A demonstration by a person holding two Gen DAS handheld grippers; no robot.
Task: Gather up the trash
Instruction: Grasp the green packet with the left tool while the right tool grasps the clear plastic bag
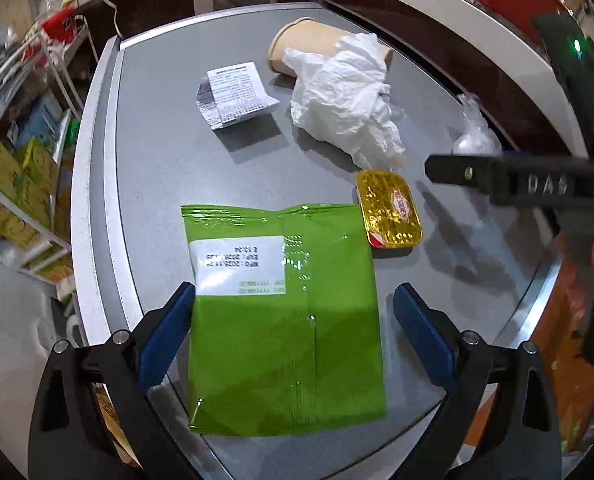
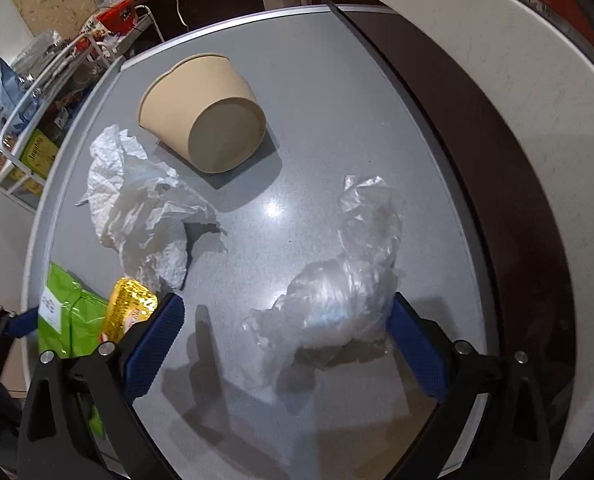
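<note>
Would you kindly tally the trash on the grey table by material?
Paper: 3, namely cup, crumpled napkin, receipt
Plastic or foil packaging: 3, namely green pouch, gold butter portion, clear bag
Total: 6

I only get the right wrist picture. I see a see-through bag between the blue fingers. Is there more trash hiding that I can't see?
Observer: Yes, a printed receipt lies flat near the table's far left side.
Operator: What's that green thing at my edge?
Observer: A green snack pouch, lying flat with a white date label.
Operator: Who's grabbing it?
Observer: Nobody yet. The left gripper is open with the pouch between its fingers.
</note>
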